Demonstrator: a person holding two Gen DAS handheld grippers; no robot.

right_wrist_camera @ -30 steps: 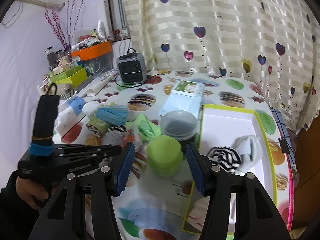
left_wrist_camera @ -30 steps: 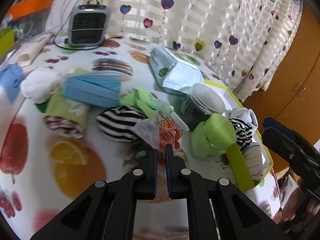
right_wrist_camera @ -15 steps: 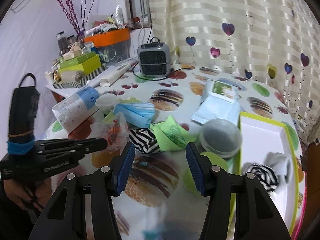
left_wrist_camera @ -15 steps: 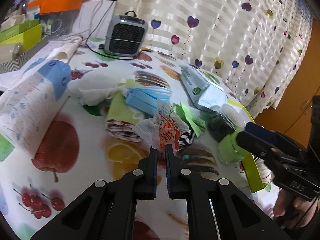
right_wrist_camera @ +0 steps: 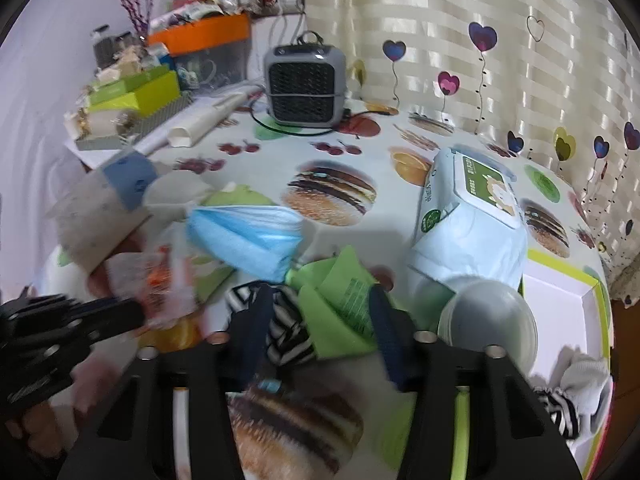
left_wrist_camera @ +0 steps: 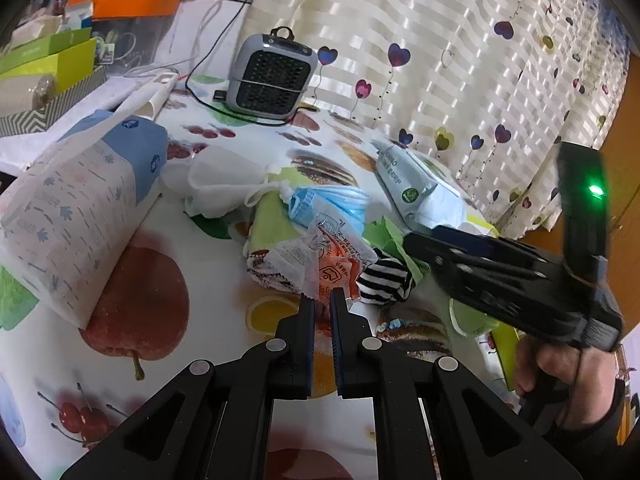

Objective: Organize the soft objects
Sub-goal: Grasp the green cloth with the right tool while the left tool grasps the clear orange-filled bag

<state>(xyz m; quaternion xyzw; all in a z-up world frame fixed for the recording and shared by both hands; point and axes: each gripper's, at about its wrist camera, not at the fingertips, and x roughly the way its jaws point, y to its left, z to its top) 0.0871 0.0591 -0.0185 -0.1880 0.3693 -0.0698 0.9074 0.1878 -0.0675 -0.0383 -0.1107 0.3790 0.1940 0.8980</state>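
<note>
My left gripper (left_wrist_camera: 322,300) is shut on a clear packet with orange print (left_wrist_camera: 328,258) and holds it above the fruit-print table. In the right wrist view the packet (right_wrist_camera: 160,280) is blurred at the left. My right gripper (right_wrist_camera: 318,312) is open and empty, low over a black-and-white striped sock (right_wrist_camera: 286,330) and a crumpled green wrapper (right_wrist_camera: 340,300); the sock also shows in the left wrist view (left_wrist_camera: 386,282). A blue face mask (right_wrist_camera: 244,236) lies just beyond. A white and yellow-green tray (right_wrist_camera: 560,300) at the right holds a striped sock (right_wrist_camera: 560,410) and a white sock (right_wrist_camera: 584,376).
A wet-wipes pack (right_wrist_camera: 468,220), a lidded round container (right_wrist_camera: 488,320), a tissue pack (left_wrist_camera: 76,216), a white drawstring pouch (left_wrist_camera: 224,184) and a rolled green cloth (left_wrist_camera: 272,232) crowd the table. A grey heater (right_wrist_camera: 304,84) and boxes (right_wrist_camera: 132,96) stand at the back.
My left gripper has carried the packet left, away from the tray. My right gripper has moved forward and down over the striped sock and green wrapper.
</note>
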